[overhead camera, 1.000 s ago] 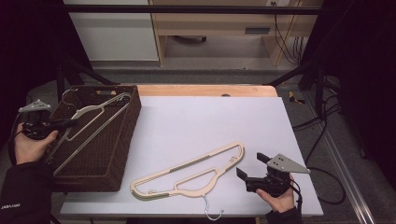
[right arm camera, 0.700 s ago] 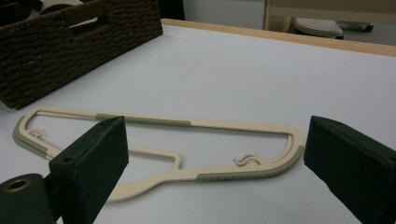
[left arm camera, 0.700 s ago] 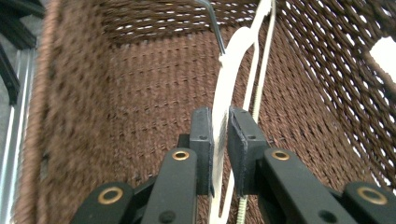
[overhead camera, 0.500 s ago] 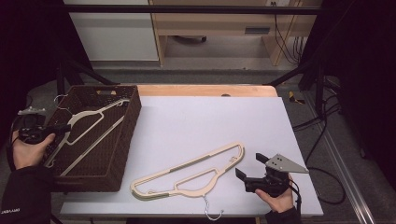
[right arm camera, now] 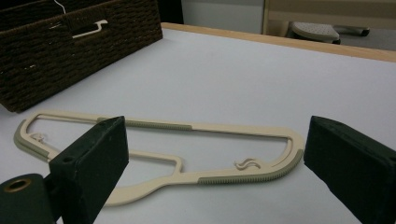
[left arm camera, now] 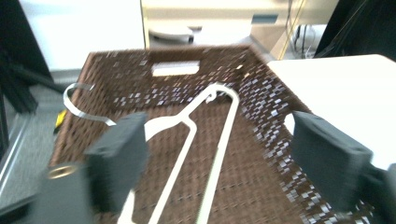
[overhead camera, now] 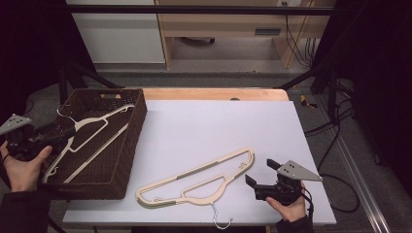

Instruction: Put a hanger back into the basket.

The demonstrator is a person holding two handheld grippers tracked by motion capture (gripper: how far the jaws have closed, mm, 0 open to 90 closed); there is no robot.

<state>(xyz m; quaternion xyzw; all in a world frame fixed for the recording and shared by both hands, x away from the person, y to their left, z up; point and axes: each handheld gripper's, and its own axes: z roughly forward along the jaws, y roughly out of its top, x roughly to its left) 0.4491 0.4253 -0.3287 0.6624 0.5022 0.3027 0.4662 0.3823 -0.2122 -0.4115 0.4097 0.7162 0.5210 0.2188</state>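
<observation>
White worktop: wicker basket left, holding one white hanger; left tool wide above it. Cream hanger near edge; right tool wide beside it. Likely next: grip it, carry to basket.

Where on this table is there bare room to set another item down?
The widest bare patch runs from the wicker basket across to the table's right edge, beyond the beige hanger. The near edge is crowded: that hanger lies there beside the right gripper. The basket already holds a white hanger.
</observation>
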